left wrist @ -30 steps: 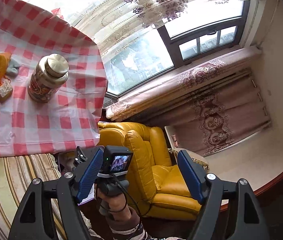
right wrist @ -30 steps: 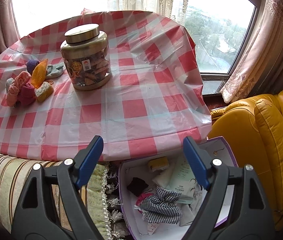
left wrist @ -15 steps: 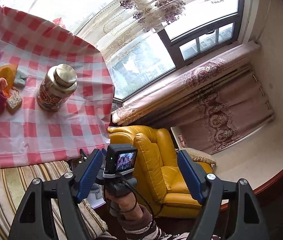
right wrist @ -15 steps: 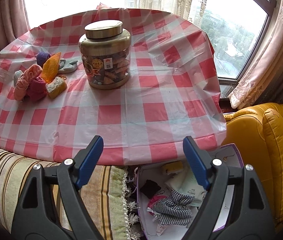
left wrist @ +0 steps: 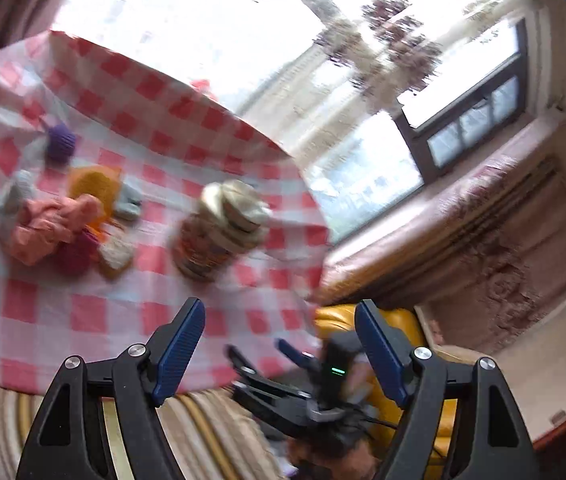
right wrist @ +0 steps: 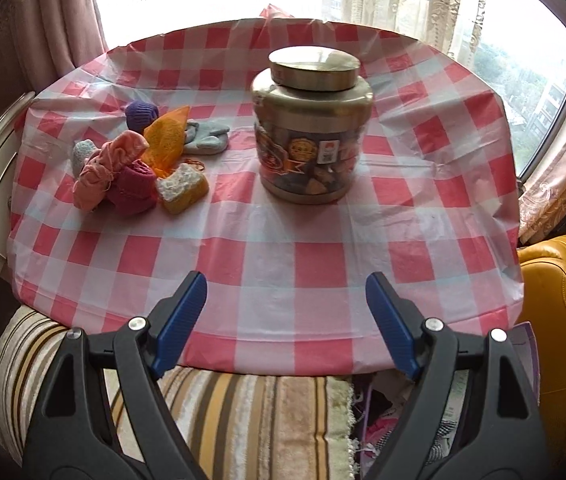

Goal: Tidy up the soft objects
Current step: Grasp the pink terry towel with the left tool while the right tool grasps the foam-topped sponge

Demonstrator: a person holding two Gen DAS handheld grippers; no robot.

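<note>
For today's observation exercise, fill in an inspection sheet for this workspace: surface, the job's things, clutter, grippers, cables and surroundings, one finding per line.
Surface: round table under a red-and-white checked cloth, wrinkled, hanging over the edge.
Job's things: soft items heaped at the table's left: purple knit ball, pink fabric piece, orange mesh piece, pale blue mitten.
Clutter: gold-lidded jar, upright, lid on.
Grippers: left gripper open, empty; right gripper open, empty, short of the table's near edge.
Cables: thin cable by the other gripper in the blurred left view.
Surroundings: striped seat, yellow armchair, curtained window.
</note>
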